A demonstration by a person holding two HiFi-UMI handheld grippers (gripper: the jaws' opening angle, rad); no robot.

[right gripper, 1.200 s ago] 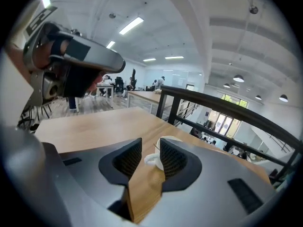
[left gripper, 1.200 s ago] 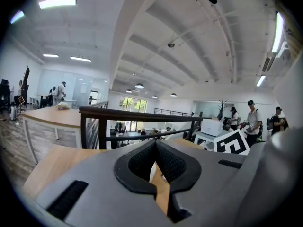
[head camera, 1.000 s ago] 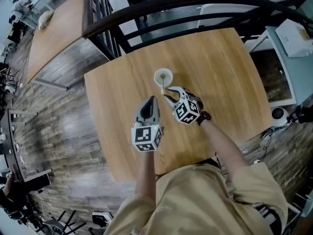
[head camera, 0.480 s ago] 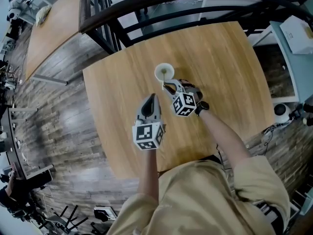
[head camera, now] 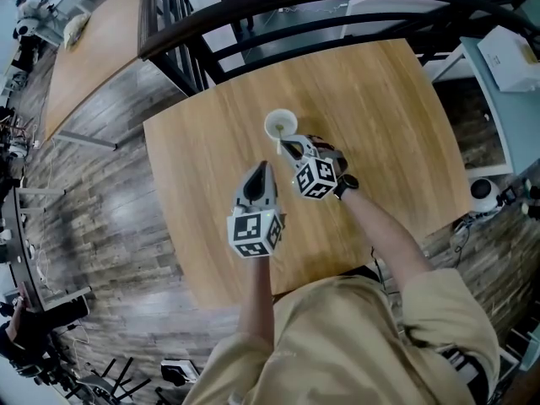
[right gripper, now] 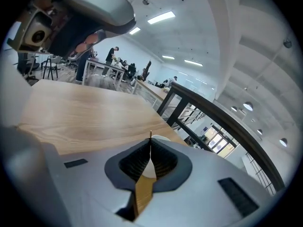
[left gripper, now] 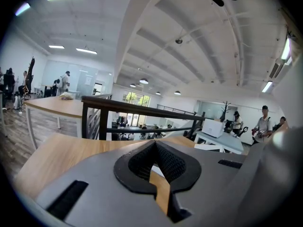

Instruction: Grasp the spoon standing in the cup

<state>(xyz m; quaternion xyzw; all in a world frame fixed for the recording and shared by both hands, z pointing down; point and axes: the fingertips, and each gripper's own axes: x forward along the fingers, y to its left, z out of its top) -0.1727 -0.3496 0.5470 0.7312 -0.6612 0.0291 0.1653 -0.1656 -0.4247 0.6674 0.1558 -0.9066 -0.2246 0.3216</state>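
A small white cup (head camera: 282,125) stands on the round-cornered wooden table (head camera: 380,116), just beyond my grippers. A thin spoon (head camera: 279,140) stands in it, its handle leaning toward me. My right gripper (head camera: 285,148) is at the cup's near rim, its jaws shut on the spoon handle. In the right gripper view the handle's tip (right gripper: 150,134) pokes up above the shut gripper (right gripper: 150,143), with the white cup (right gripper: 164,139) right behind. My left gripper (head camera: 262,168) hovers shut and empty to the cup's near left; in its own view the left gripper (left gripper: 154,144) holds nothing.
A black railing (head camera: 253,24) runs along the table's far edge. Beyond it stands another long wooden table (head camera: 93,49) at the upper left. A desk with a white box (head camera: 510,57) is at the right. Wood floor surrounds the table's left and near edges.
My right gripper has moved forward to the cup and its jaws have come together on the spoon handle. The left gripper has stayed where it was.
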